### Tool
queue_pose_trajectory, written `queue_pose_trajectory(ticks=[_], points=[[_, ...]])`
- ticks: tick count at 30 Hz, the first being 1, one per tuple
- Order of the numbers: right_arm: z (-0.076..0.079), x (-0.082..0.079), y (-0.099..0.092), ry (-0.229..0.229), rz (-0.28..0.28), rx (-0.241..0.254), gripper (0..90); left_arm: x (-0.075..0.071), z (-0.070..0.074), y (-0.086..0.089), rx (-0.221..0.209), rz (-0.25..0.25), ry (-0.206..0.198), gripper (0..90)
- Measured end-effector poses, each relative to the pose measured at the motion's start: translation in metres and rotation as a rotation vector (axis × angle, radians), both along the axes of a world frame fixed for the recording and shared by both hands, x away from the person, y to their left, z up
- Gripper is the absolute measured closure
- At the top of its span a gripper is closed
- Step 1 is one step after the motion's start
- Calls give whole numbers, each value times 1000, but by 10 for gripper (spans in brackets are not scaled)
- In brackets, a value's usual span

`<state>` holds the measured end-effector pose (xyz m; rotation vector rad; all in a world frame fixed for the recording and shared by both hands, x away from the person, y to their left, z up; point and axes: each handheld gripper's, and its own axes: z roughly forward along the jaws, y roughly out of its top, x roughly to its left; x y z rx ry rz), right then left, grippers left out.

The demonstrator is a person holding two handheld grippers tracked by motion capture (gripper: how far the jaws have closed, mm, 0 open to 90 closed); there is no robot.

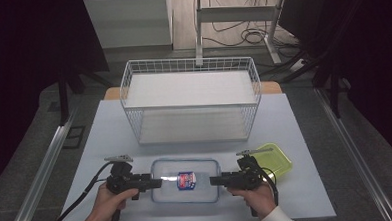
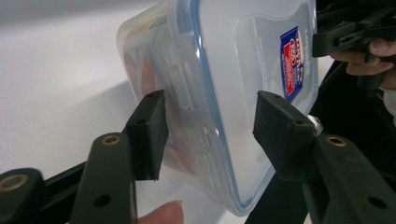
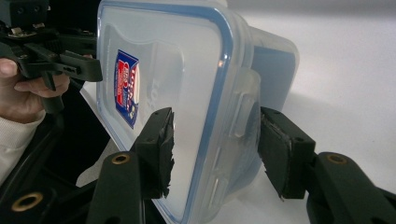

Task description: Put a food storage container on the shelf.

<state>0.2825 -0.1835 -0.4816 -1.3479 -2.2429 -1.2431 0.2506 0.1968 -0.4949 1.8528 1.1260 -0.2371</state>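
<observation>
A clear plastic box (image 1: 185,180) with a blue-sealed lid and a red and blue label lies on the white table (image 1: 110,134), near its front edge. My left gripper (image 1: 156,182) comes in at the box's left end and my right gripper (image 1: 215,180) at its right end. The left gripper view has the box (image 2: 224,84) end-on; the left gripper (image 2: 210,133) stands open with its jaws either side of the latch flap. Likewise, in the right gripper view, the open right gripper (image 3: 215,147) straddles the other latch of the box (image 3: 187,84). Whether the pads touch is unclear.
A white wire basket (image 1: 191,98) stands at the back middle of the table. A yellow-green lidded tub (image 1: 275,158) sits just right of my right gripper. A person's hands hold both grippers at the front edge. Cables lie on the floor beyond.
</observation>
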Motion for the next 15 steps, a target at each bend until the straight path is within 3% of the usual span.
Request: queue_pose_trajectory(ticks=[15], points=[[3, -4, -1, -41, 5, -1, 483, -4, 3, 0, 2, 8, -17, 515]])
